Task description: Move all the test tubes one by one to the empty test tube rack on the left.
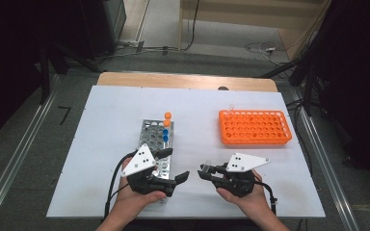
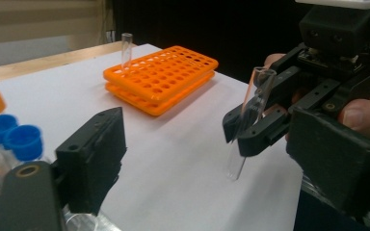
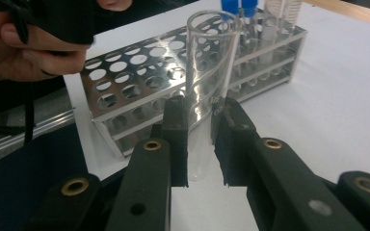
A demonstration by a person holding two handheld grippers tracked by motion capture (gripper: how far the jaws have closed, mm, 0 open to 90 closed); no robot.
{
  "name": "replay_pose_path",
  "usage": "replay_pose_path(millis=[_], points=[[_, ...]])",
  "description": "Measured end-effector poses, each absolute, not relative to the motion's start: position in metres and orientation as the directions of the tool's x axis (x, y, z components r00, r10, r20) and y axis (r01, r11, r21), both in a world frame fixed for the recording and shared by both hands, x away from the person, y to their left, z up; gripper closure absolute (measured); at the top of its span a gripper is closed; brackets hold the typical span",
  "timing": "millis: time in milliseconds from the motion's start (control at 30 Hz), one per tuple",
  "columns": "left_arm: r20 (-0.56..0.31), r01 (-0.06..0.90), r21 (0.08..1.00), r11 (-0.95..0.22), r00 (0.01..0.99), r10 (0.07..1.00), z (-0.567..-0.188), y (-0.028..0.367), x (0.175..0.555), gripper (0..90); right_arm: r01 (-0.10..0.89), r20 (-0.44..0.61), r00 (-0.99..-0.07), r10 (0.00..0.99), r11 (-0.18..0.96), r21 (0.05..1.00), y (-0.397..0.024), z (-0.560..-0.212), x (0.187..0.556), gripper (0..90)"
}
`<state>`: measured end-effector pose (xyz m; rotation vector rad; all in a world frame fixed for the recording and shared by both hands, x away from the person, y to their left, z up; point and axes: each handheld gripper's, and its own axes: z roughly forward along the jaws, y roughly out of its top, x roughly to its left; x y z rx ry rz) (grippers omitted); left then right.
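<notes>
My right gripper point(image 1: 206, 172) is shut on a clear, uncapped glass test tube point(image 1: 206, 166), held upright just above the white sheet. The right gripper view has the tube point(image 3: 211, 82) pinched between both pads point(image 3: 178, 139). A metal rack point(image 1: 155, 144) stands to the left, holding tubes with blue caps point(image 1: 165, 135) and orange caps point(image 1: 167, 116). My left gripper point(image 1: 179, 163) hovers by the rack's near end, jaws open, nothing between them. From the left gripper view, the right gripper point(image 2: 250, 130) and its tube point(image 2: 256, 103) face my left gripper point(image 2: 207, 144).
An orange plastic rack point(image 1: 254, 127) lies at the right rear of the white sheet point(image 1: 115, 110), with one clear tube point(image 2: 126, 48) standing at its far corner. Metal rails run along both sides of the table. Cables lie on the floor behind.
</notes>
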<state>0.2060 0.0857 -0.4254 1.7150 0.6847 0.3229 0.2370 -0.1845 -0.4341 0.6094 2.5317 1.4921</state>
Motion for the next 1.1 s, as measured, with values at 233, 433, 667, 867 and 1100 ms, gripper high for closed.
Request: replay_pose_path(millis=[233, 433, 667, 867, 1100], points=[[-0.132, 0.248, 0.958, -0.145, 0.827, 0.546, -0.424, 0.074, 0.203, 38.2, 0.263, 0.083, -0.920, 0.384, 0.445, 0.856, -0.175, -0.435, 0.232, 73.7], [-0.133, 0.244, 0.957, -0.154, 0.848, 0.513, -0.424, 0.066, 0.203, 50.8, 0.254, 0.078, -0.927, 0.367, 0.460, 0.851, -0.168, -0.436, 0.229, 73.8], [-0.118, 0.238, 0.954, -0.183, 0.859, 0.497, -0.426, 0.060, 0.202, 61.7, 0.243, 0.078, -0.937, 0.342, 0.472, 0.847, -0.161, -0.436, 0.224, 73.8], [-0.104, 0.224, 0.954, -0.200, 0.870, 0.482, -0.427, 0.059, 0.201, 70.1, 0.244, 0.084, -0.939, 0.333, 0.477, 0.844, -0.160, -0.435, 0.223, 73.8], [-0.091, 0.211, 0.956, -0.202, 0.873, 0.479, -0.427, 0.059, 0.200, 75.4, 0.251, 0.090, -0.938, 0.336, 0.475, 0.844, -0.160, -0.435, 0.224, 73.8]])
